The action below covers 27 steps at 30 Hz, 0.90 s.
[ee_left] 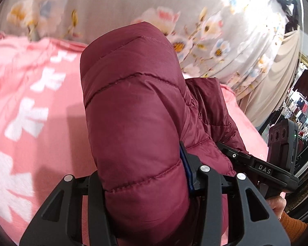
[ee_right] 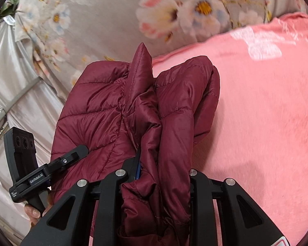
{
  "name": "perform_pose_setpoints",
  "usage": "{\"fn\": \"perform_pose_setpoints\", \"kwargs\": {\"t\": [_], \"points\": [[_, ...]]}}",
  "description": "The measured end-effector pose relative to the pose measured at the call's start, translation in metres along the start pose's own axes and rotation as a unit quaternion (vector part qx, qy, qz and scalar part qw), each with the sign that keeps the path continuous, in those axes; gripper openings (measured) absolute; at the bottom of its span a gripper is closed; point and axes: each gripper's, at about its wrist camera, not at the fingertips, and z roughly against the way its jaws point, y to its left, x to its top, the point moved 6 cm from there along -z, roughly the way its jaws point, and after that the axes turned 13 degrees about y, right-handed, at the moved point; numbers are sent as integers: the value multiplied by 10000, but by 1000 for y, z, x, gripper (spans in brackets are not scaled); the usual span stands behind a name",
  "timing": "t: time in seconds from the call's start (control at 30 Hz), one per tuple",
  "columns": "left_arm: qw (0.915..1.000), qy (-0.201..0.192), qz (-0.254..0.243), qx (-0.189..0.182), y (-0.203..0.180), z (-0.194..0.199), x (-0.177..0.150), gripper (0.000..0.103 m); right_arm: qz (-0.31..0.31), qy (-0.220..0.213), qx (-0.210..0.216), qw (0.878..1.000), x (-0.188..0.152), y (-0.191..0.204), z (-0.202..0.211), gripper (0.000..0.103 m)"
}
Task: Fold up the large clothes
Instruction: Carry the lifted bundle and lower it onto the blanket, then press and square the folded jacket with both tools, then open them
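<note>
Quilted maroon puffer jacket (ee_left: 133,112) hung bunched above the fuzzy pink blanket (ee_left: 30,94), one shiny stitched garment held at two spots. Left gripper (ee_left: 145,186) clamped a thick padded fold; right gripper (ee_right: 156,182) pinched crumpled fabric. Beyond the blanket lay one grey floral sheet (ee_right: 104,20). No containers showed.
</note>
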Motion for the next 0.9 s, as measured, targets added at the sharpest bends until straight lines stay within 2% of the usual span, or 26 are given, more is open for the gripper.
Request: {"fn": "perform_pose_setpoints", "kwargs": {"t": [0.17, 0.27, 0.33, 0.4, 0.47, 0.53, 0.63, 0.67, 0.7, 0.73, 0.8, 0.83, 0.9], "points": [[9998, 96, 172, -10, 18, -17, -13, 45, -52, 27, 22, 10000, -5, -10, -11, 25], [9997, 90, 226, 19, 24, -21, -16, 50, -116, 61, -85, 9999, -8, -16, -18, 33], [9994, 99, 310, 86, 28, -25, -21, 56, -265, 84, -28, 9996, -9, -22, -21, 44], [9988, 95, 464, 153, 33, -24, -23, 64, -416, 102, 63, 9991, -12, -26, -18, 49], [9974, 55, 609, 380, 36, -18, -26, 71, -431, 139, 29, 9990, -15, -26, -8, 54], [9943, -24, 710, 795, 36, -4, -28, 87, -350, 66, -209, 9991, -20, -27, 17, 61], [9884, -133, 770, 1302, 32, 30, -30, 91, -275, -144, -524, 9981, -21, -25, 48, 61], [9862, -133, 842, 1417, 32, 38, -29, 91, -196, -259, -588, 9977, -20, -20, 58, 59], [9836, -134, 912, 1549, 30, 48, -29, 91, -85, -330, -633, 9974, -17, -13, 64, 50], [9799, -169, 975, 1732, 25, 60, -26, 91, 89, -367, -740, 9965, -14, -3, 68, 32], [9751, -259, 1005, 1962, 15, 72, -22, 91, 430, -398, -963, 9936, -9, 17, 68, 16], [9738, -310, 979, 2027, 8, 76, -20, 90, 667, -421, -1092, 9909, -8, 28, 65, 10], [9715, -285, 832, 2199, -11, 74, -16, 86, 1117, -392, -1485, 9818, -11, 44, 51, 5]]}}
